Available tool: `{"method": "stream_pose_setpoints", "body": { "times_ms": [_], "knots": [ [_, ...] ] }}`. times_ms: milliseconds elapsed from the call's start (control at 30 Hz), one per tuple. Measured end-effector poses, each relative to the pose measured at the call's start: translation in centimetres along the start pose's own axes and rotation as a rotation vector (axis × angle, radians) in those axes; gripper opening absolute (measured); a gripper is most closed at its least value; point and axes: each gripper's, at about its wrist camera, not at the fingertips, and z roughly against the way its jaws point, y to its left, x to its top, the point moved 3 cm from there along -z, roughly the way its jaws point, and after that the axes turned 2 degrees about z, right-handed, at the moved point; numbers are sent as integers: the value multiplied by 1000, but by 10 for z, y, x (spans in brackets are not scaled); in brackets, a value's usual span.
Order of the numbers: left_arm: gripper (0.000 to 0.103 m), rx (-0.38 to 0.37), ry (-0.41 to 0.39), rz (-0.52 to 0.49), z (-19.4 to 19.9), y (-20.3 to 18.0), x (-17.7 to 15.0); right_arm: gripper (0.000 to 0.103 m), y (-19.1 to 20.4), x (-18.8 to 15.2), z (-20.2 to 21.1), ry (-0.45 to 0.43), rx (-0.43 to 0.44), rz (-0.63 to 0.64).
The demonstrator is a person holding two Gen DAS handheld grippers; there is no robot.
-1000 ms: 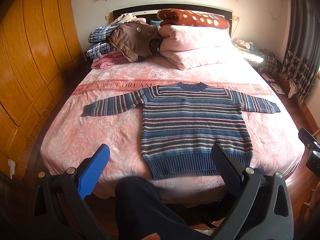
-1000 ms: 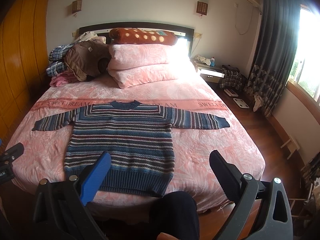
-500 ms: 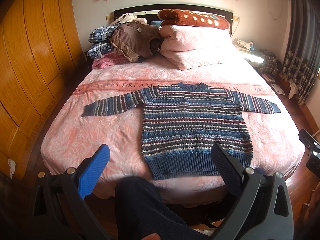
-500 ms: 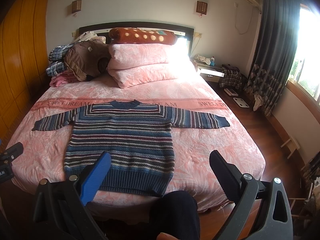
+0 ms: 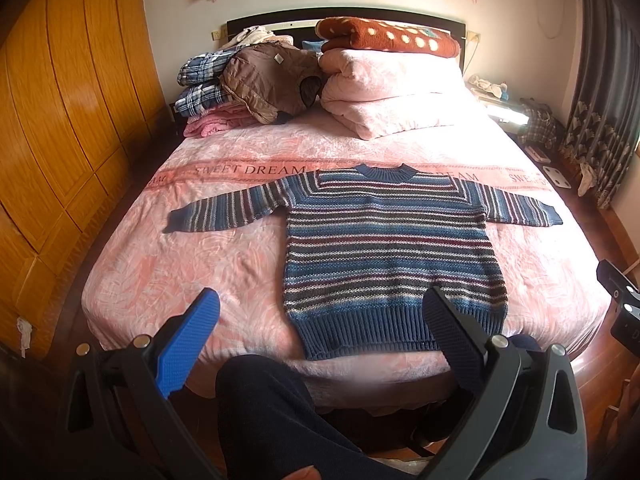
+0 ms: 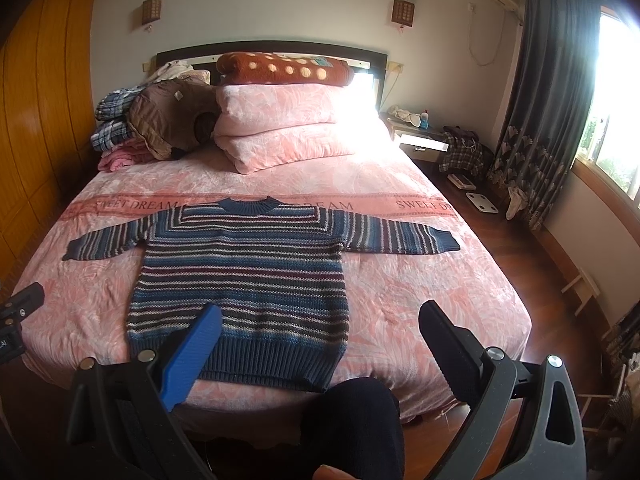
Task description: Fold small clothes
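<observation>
Left wrist view, item one: striped sweater (image 5: pixel 384 248), flat and face up, sleeves spread wide, hem at the bed's (image 5: pixel 180 264) foot edge (collar toward the headboard). My left gripper (image 5: pixel 320 320) hangs short of that edge, fingers apart, nothing held. Right gripper (image 6: pixel 320 328): likewise spread, empty, off the foot edge.

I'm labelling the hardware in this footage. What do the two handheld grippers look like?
Both look alike. The left gripper and right gripper each have black angular frames with triangular cut-outs and silver pivot bolts. One finger carries a textured blue pad, the other a textured black pad. No cables show.
</observation>
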Motion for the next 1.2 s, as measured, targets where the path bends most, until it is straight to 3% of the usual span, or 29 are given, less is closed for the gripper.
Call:
{"method": "stream_pose_setpoints", "body": {
  "times_ms": [400, 533, 667, 733, 800, 833, 933, 1000, 1067, 1133, 1200],
  "knots": [
    [100, -2, 29, 3, -19, -2, 0, 99, 2, -3, -18, 23, -6, 1],
    [100, -45, 47, -4, -38, -4, 2, 99, 1, -1, -33, 34, -17, 13],
    [100, -183, 75, -1, -77, -11, 2, 99, -9, 1, -67, 26, 25, 9],
    [100, -278, 36, -2, -94, -15, 0, 99, -21, -1, -90, -14, 138, -4],
    [100, -421, -24, -7, -104, -22, 0, 99, -39, -4, -124, 31, 156, -35],
    [100, -456, -28, -11, -111, -26, 1, 99, -50, -5, -144, 72, 161, -52],
    [100, -440, 34, -20, -140, -40, 6, 96, -102, -9, -198, 142, 205, -205],
    [100, -459, 115, 14, -159, -47, 7, 82, -141, -13, -235, 180, 259, -326],
    [100, -508, 163, 51, -173, -52, 5, 58, -181, -22, -274, 251, 294, -470],
    [100, -501, 144, 29, -182, -64, 6, 55, -221, -31, -309, 275, 373, -637],
    [100, -500, 136, 20, -191, -74, 7, 55, -260, -38, -344, 280, 398, -782]
  ]
}}
